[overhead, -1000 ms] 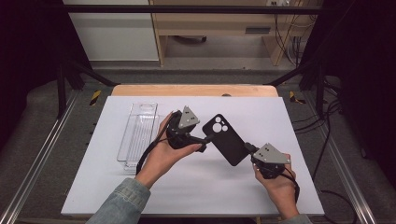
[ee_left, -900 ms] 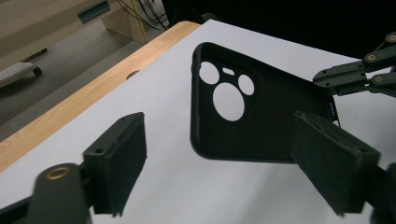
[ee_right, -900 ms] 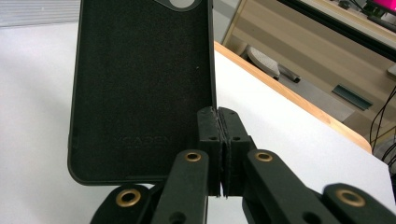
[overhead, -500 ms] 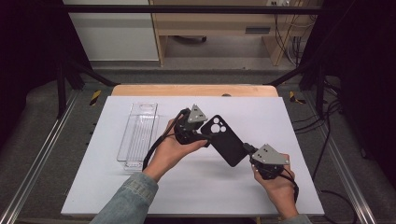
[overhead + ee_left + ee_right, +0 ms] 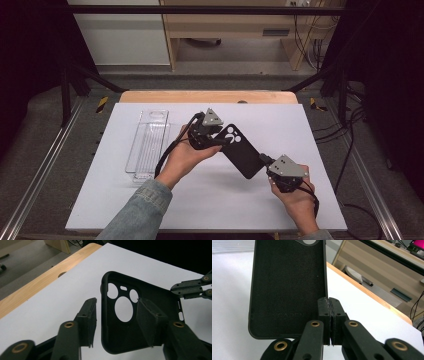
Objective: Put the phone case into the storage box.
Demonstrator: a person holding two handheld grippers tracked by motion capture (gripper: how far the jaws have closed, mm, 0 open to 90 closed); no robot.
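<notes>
In the high view, one black phone case (image 5: 241, 151) is held above the white table (image 5: 320, 130), its long axis running diagonally — the camera-cutout end up and to the left, the plain end down to the right. The left gripper (image 5: 217, 141) is at the cutout end and the right gripper (image 5: 264, 161) at the opposite end. One clear plastic tray (image 5: 147, 145) lies well apart on the left of the table.

In the left gripper view, the case (image 5: 140, 315) shows its hollow inner side, cutouts toward the far end. The jaws have just been closing; one stands outside the case's side wall with a gap, the other is over the inside, so the wall is between them but not yet pinched. I count three round cutouts and one small slot.

In the right gripper view, the case (image 5: 287, 287) stands lengthwise away from the camera — the right gripper (image 5: 329, 302) is pressed together on its thin side wall near the bottom corner.
</notes>
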